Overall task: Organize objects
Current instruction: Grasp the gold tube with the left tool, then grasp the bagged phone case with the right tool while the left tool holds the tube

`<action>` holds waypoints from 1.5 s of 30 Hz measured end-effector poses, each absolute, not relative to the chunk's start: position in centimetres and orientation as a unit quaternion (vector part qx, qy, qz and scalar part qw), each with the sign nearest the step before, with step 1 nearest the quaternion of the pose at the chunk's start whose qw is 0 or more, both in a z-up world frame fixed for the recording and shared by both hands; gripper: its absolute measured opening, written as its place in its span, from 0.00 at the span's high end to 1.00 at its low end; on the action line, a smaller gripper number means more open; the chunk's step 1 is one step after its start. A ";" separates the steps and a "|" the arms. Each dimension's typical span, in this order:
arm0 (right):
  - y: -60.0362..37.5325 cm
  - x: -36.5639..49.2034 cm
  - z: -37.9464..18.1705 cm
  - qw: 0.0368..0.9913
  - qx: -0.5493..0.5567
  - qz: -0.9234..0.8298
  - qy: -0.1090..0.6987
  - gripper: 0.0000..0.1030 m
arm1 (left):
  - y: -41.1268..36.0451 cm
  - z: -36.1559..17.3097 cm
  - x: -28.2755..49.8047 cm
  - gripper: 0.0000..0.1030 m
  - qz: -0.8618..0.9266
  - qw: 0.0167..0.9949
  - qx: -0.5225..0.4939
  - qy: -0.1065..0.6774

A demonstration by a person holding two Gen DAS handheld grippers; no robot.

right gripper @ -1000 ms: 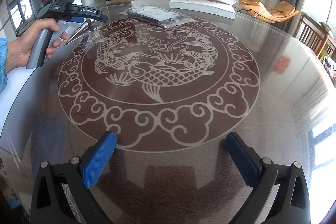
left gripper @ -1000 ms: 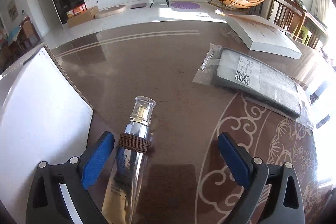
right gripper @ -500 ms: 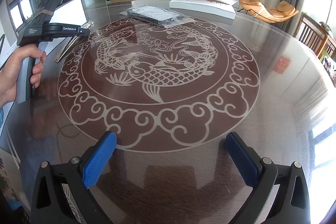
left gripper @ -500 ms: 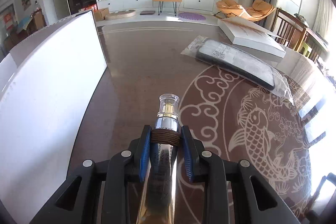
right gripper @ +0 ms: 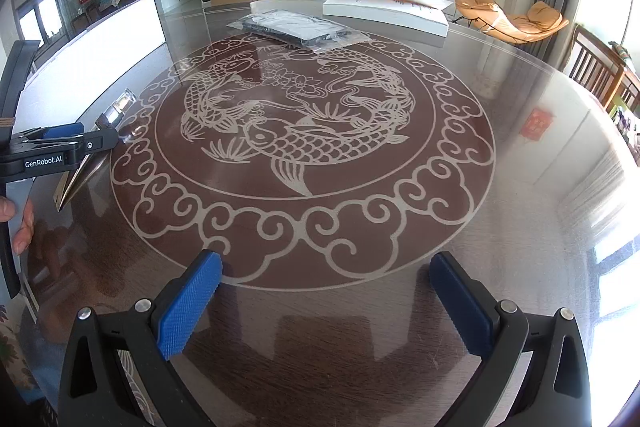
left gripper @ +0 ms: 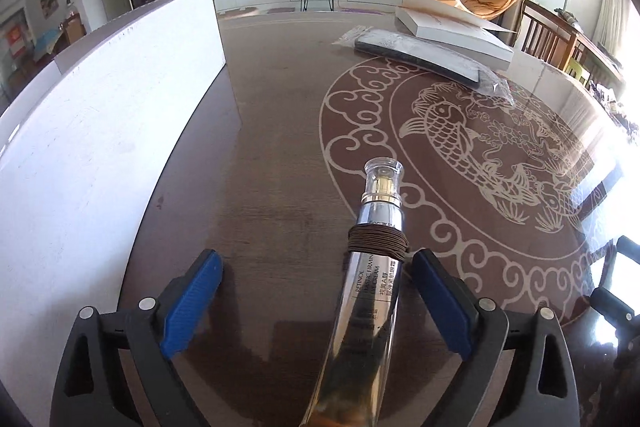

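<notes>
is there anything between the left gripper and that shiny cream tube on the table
Nothing visible. The cream tube already lies between the pads of the left gripper, close to its right pad, and the jaws are opening. The table ahead of it is bare.

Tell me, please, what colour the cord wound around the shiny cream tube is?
Brown cord, wound just below the silver neck; clearest in the left wrist view.

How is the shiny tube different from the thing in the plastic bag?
The shiny tube is narrow, mirror-like silver and gold, with a clear cap; the bagged item is flat, dark and wide. The tube is bare, with brown cord wound round it; the bagged item is sealed in clear plastic. The tube lies between the opening jaws of the left gripper; the bagged item lies far off. Both rest on the table.
</notes>
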State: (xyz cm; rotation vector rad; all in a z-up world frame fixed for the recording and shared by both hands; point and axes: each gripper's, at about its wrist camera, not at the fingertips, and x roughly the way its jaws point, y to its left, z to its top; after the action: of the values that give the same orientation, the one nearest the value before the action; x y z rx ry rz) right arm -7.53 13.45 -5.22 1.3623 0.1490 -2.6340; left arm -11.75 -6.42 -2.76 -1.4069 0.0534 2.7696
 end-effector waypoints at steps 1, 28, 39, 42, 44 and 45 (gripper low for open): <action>13.5 -7.5 -5.2 0.086 0.457 -0.884 0.050 0.00 | -6.3 -2.8 -11.8 0.05 0.891 0.017 -0.453 0.019; 9.0 -19.6 1.3 0.187 0.408 -0.876 0.174 0.00 | -6.3 -2.8 -12.0 0.00 0.889 0.021 -0.457 0.013; 1.4 -36.4 -2.6 0.209 0.493 -0.818 0.211 0.00 | -6.3 -2.8 -12.0 0.00 0.889 0.021 -0.458 0.013; 1.2 -38.4 -3.8 0.208 0.505 -0.814 0.199 0.00 | -6.3 -2.8 -12.0 0.00 0.889 0.021 -0.458 0.013; 1.3 -39.2 -4.7 0.213 0.524 -0.802 0.193 0.00 | -6.3 -2.8 -12.0 0.00 0.889 0.021 -0.458 0.013; 1.6 -39.4 -4.9 0.220 0.523 -0.805 0.176 0.00 | -6.2 -2.8 -12.0 0.00 0.889 0.021 -0.458 0.013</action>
State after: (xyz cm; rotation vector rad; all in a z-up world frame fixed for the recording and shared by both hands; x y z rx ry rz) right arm -39.44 1.59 -4.91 1.4463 0.4868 -2.2251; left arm -12.05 -6.21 -2.82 -1.4195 0.0412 2.7546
